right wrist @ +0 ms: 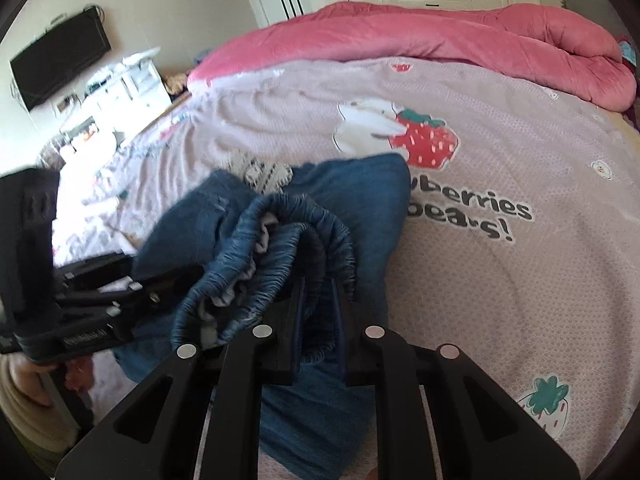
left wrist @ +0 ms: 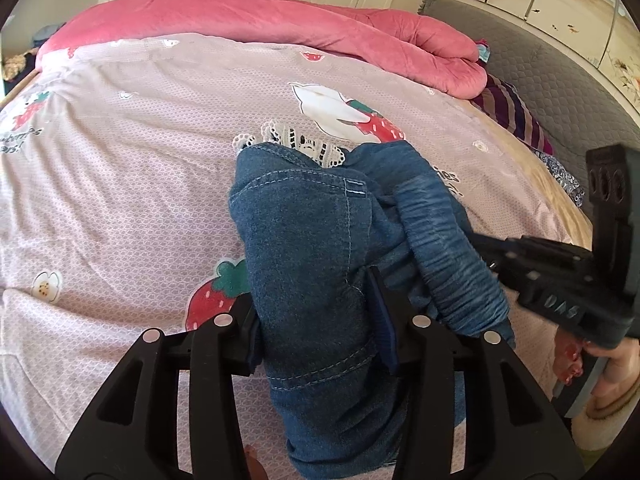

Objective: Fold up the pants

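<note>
**Pants bunched between two grippers, one grip loosening**

The pants (left wrist: 308,264) lie in a heap on the bed (left wrist: 120,184), nearer its front edge than the pink quilt (left wrist: 256,20) rolled along the far edge. The left gripper (left wrist: 316,316) has its fingers partly apart, a thick fold of denim standing between them; whether the pads press it I cannot tell. The right gripper (right wrist: 320,312) has its fingers nearly closed, pinching the gathered waistband (right wrist: 288,232).

Risks, as I judge them:
- The left fingers stand loose around the fold, so that side may slip out and the fold fall open.
- The right hold takes only part of the elastic waistband. It is ruched and springy, so it may pull free or drag the heap askew.
- The lace trim (left wrist: 296,144) at the far end of the heap could get tucked under and crumple.
- The bed is soft and its sheet is already wrinkled, so creases may not press flat.

The denim is dark blue, heavy, with pale stitched seams. The sheet is thin, pink and finely patterned, printed with strawberries.
</note>
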A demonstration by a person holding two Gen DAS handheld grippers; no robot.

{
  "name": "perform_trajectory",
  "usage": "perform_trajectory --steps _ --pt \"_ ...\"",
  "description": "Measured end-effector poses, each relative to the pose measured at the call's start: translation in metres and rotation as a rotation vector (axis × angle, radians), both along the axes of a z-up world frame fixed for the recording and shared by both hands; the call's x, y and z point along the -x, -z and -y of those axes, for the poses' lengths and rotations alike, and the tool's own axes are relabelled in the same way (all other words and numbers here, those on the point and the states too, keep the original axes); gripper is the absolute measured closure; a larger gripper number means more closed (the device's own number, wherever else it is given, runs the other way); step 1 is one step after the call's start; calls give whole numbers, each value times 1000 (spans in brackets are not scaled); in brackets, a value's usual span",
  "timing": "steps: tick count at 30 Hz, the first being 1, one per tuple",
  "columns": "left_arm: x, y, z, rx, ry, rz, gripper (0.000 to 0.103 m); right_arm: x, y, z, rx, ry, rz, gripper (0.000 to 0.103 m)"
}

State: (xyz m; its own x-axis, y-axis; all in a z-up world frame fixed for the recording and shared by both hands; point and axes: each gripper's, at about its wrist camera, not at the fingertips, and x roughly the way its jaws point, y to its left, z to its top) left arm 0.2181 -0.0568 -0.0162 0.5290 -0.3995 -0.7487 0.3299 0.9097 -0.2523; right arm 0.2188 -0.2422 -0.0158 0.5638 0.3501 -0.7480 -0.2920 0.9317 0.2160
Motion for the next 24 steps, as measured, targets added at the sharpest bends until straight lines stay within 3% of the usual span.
perform_trajectory --steps 8,24 --pt "7 -4 -2 -23 -9 20 53 0 17 0 28 5 -32 90" --pt "19 -18 -8 -31 -27 63 37 3 18 2 13 25 -25 90"
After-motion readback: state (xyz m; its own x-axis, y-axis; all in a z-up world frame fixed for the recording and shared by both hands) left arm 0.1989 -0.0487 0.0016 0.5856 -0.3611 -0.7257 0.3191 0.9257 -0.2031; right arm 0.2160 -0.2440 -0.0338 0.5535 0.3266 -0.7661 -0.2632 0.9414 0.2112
